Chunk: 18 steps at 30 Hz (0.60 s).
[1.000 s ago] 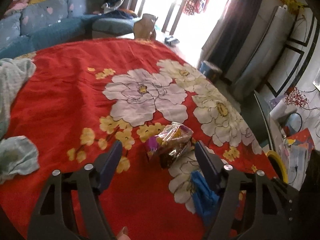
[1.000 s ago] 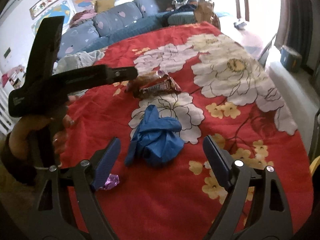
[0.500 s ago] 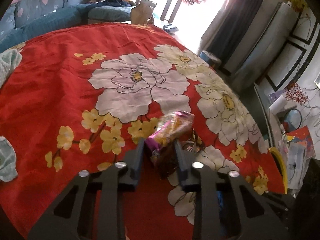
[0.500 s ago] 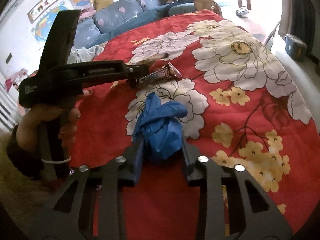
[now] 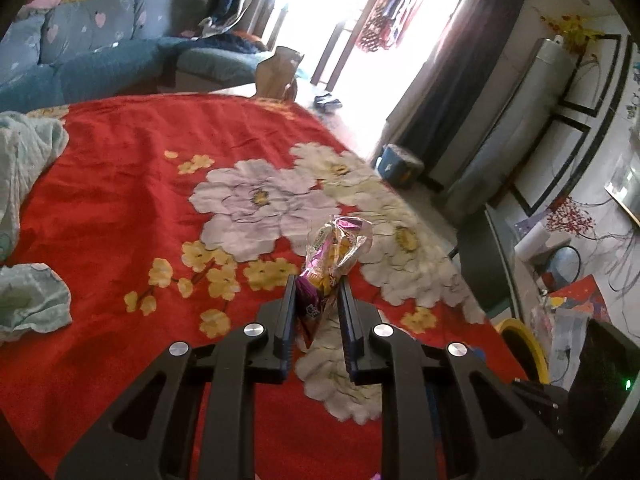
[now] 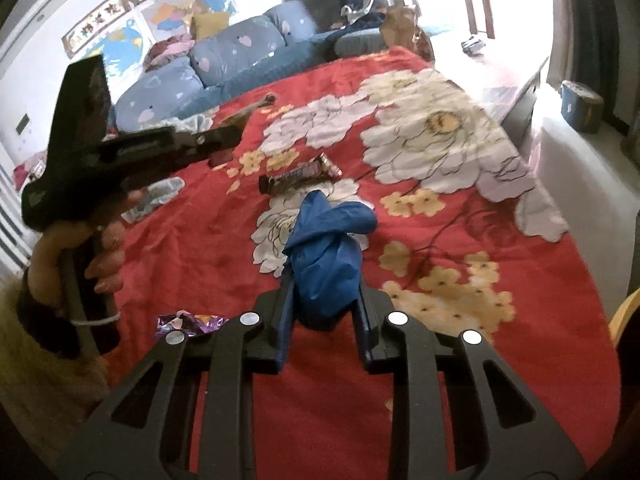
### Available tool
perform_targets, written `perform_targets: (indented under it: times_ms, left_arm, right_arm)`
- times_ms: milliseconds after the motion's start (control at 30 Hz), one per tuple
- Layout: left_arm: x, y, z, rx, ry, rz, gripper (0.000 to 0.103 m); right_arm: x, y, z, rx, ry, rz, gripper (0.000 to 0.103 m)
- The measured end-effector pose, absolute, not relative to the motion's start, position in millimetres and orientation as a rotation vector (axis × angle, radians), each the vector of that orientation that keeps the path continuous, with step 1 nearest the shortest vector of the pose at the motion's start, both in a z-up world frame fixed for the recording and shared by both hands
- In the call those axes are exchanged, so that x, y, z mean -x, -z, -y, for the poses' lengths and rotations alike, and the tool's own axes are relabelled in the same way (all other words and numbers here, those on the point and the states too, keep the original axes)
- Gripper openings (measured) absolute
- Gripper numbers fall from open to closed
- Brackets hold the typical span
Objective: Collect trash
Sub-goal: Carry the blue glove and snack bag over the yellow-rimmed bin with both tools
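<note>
Left tongs (image 5: pixel 317 300) are closing on a crinkled snack wrapper (image 5: pixel 334 256), purple and yellow with a clear plastic end; both fingers press its lower part and the upper part sticks up beyond the tips, above the red floral cloth (image 5: pixel 120 220) that covers the tabletop. In the right wrist view the left tongs (image 6: pixel 224 136) appear at the left, held by a hand (image 6: pixel 80 256) on the grip, with the wrapper too blurred there to make out. To the left on the cloth lie two pale green crumpled rags (image 5: pixel 28 304). Near the lower left of the right wrist view, a small purple foil scrap (image 6: pixel 188 322) rests on the cloth just beside the right tongs' frame. A brown candy bar wrapper (image 6: pixel 300 176) lies flat further out, between the two tongs and apart from both. Right tongs (image 6: pixel 324 292) are closing on a bunched blue glove (image 6: pixel 332 248); its bulk sits squeezed between the two fingers and its knotted top rises past the tips. Beyond the far edge of the tabletop stand a blue sofa (image 6: pixel 240 52) and a brown paper bag (image 5: pixel 280 70). At the far right, past the cloth's edge, a blue bin (image 6: pixel 580 106) stands on the floor in bright light.
</note>
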State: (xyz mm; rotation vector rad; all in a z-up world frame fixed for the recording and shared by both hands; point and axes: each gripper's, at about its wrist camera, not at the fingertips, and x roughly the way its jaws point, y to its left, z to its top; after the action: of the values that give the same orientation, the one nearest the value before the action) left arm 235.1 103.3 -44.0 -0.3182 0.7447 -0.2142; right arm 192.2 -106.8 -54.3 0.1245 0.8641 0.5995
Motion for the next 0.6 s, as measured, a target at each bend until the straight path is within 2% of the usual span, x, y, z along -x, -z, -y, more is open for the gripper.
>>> perform_targets:
  times_ms: [600]
  left_arm:
    - [-187, 19, -26, 0.286, 0.375, -0.681, 0.019]
  right_arm:
    - [-182, 14, 184, -0.168, -0.483, -0.743, 0.020]
